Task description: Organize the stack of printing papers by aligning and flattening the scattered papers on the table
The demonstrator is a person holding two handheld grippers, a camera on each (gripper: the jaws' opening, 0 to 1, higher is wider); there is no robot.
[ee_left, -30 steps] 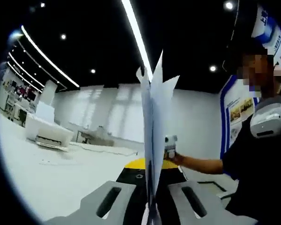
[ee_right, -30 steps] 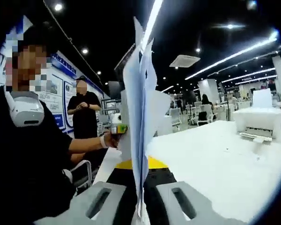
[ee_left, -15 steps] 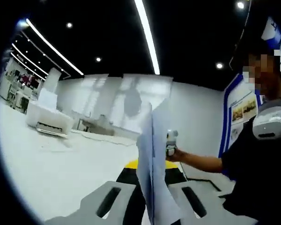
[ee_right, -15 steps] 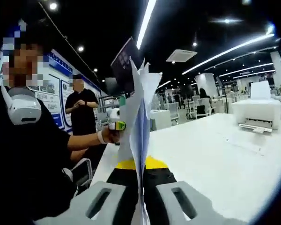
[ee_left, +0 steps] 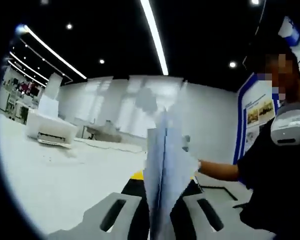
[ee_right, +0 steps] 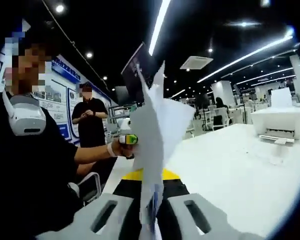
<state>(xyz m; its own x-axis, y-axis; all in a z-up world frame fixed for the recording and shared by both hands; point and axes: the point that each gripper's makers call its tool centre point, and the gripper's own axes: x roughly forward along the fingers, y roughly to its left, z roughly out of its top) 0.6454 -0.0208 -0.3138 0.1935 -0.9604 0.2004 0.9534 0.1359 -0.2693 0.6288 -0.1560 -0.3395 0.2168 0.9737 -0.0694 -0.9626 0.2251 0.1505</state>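
A stack of white printing papers point(ee_left: 162, 170) stands on edge between the jaws of my left gripper point(ee_left: 162, 226), which is shut on its lower edge. The sheets are uneven and fan apart at the top. In the right gripper view the same papers point(ee_right: 157, 135) rise from my right gripper point(ee_right: 152, 222), also shut on them, with corners sticking out at different heights. The left gripper point(ee_right: 128, 139), held in a person's hand, shows just left of the sheets. Behind the papers, the hand point(ee_left: 210, 167) holding the right gripper reaches in from the right.
A white table point(ee_right: 240, 170) stretches ahead with a white printer point(ee_right: 282, 120) at its far end; the printer point(ee_left: 50, 132) also shows at the left. The person holding the grippers point(ee_right: 25, 165) sits close by. Another person point(ee_right: 90, 122) stands behind, near wall posters.
The paper stack sits lower in both views than a second ago, and its sheets have splayed and shifted against each other. Both grippers keep their hold.
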